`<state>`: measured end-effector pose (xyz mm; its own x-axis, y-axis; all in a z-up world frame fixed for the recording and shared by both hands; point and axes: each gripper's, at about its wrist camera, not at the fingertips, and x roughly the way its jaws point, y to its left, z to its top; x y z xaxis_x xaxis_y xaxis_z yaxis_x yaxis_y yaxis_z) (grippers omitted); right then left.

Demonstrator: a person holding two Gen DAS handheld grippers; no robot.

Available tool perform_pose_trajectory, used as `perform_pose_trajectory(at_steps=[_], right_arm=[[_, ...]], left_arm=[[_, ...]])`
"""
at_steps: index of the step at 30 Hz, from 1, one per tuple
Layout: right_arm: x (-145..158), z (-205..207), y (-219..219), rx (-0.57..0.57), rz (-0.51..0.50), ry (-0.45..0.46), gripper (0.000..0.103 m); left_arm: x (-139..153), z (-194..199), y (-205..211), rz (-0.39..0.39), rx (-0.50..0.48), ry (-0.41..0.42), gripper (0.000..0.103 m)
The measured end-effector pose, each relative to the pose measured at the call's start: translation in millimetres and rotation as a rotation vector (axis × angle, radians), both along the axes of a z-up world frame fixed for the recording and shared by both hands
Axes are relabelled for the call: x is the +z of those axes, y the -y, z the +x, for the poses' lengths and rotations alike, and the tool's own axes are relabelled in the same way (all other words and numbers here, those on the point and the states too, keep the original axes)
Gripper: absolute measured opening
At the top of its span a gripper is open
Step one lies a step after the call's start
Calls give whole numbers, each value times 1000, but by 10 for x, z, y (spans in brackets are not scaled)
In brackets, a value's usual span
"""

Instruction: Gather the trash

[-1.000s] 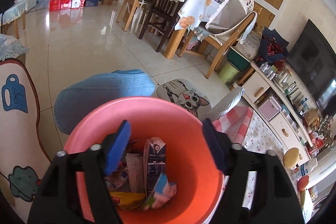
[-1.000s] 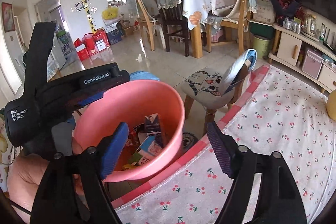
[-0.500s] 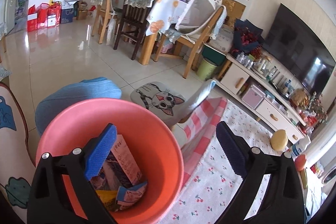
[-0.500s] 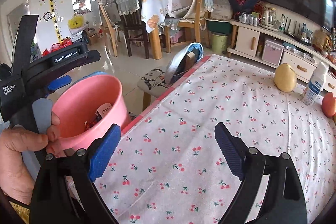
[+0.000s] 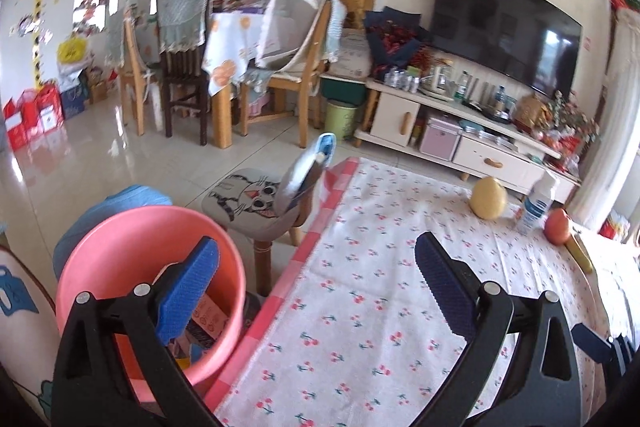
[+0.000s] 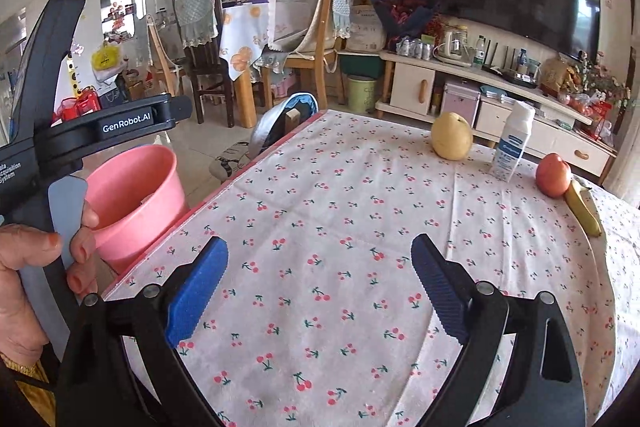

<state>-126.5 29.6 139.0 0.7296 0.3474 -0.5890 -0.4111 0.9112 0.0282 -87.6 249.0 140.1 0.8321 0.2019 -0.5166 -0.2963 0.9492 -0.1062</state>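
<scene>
Both grippers hang wide-jawed and empty over the cherry-print tablecloth [image 6: 340,187], their jaws having just been opening with nothing between them. The pink bin [image 5: 148,267], already holding cartons and wrappers, stands off the table's left edge, just under the left gripper [image 5: 316,283]. What remains on the cloth lies far ahead and to the right of the right gripper [image 6: 320,287]: a yellow pear [image 6: 451,135], a white bottle [image 6: 513,143] standing upright, a red apple [image 6: 554,174] and a banana [image 6: 583,209] touching it, long axis running away from the camera. No obvious litter shows; the bottle looks the likeliest candidate, and the right gripper is the nearer.
</scene>
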Motion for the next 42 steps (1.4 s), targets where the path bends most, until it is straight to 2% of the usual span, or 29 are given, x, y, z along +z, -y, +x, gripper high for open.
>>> perform_pose_trajectory(at_steps=[7, 14, 22, 30, 34, 42], right_arm=[[-35, -135, 486, -97, 9, 1, 92], [2, -314, 918, -181, 4, 19, 93], [210, -648, 1315, -258, -4, 83, 93], [413, -1041, 1594, -318, -22, 148, 94], [514, -1179, 1673, -347, -39, 179, 94], [706, -1468, 1761, -390, -76, 244, 94]], left_arm=[[62, -141, 550, 93, -77, 26, 99], [64, -304, 973, 102, -159, 15, 99], [125, -584, 1416, 123, -245, 18, 99], [253, -914, 1685, 140, -289, 45, 99], [328, -1065, 1824, 183, -294, 77, 99], [522, -1313, 1929, 158, -331, 137, 99]])
